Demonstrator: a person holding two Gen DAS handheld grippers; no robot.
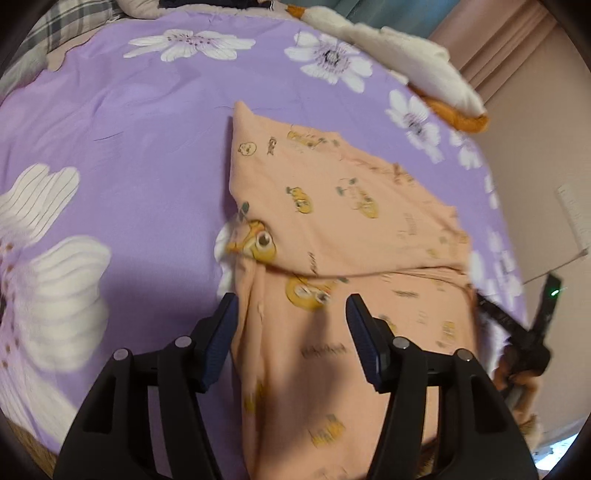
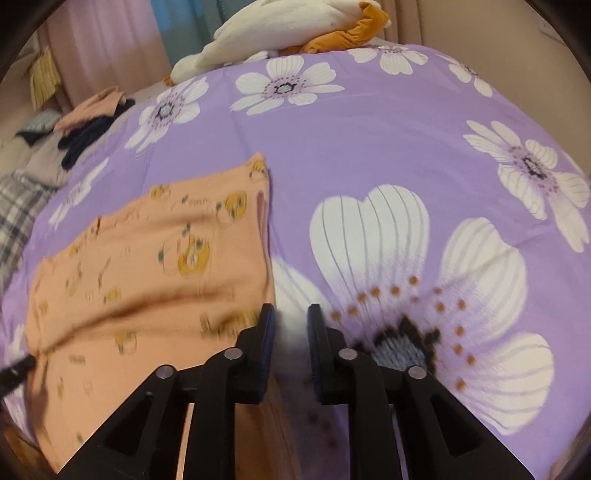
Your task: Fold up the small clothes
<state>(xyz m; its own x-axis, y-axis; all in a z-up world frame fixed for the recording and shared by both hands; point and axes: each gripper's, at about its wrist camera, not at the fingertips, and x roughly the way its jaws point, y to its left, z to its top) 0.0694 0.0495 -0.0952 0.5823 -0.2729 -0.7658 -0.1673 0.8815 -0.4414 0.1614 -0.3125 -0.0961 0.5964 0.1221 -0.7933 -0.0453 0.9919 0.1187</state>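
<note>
Left gripper (image 1: 291, 317), jaws released and parted above the near part of the folded peach garment (image 1: 332, 206); right gripper (image 2: 290, 325), jaws slightly apart with nothing between them, just beside the garment's right edge on the purple flowered bedspread (image 2: 369, 122), a plush toy (image 2: 280, 33) at its far side.

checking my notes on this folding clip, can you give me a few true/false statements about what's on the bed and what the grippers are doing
1. The peach garment lies on a purple floral bedspread. True.
2. The left gripper is clamped shut on the garment. False: its jaws stand open above the cloth.
3. A white and orange plush toy lies at the far edge of the bed. True.
4. The right gripper holds a sock. False: nothing is between its slightly parted jaws.
5. The garment is plain, without print. False: it carries yellow cartoon figures.
</note>
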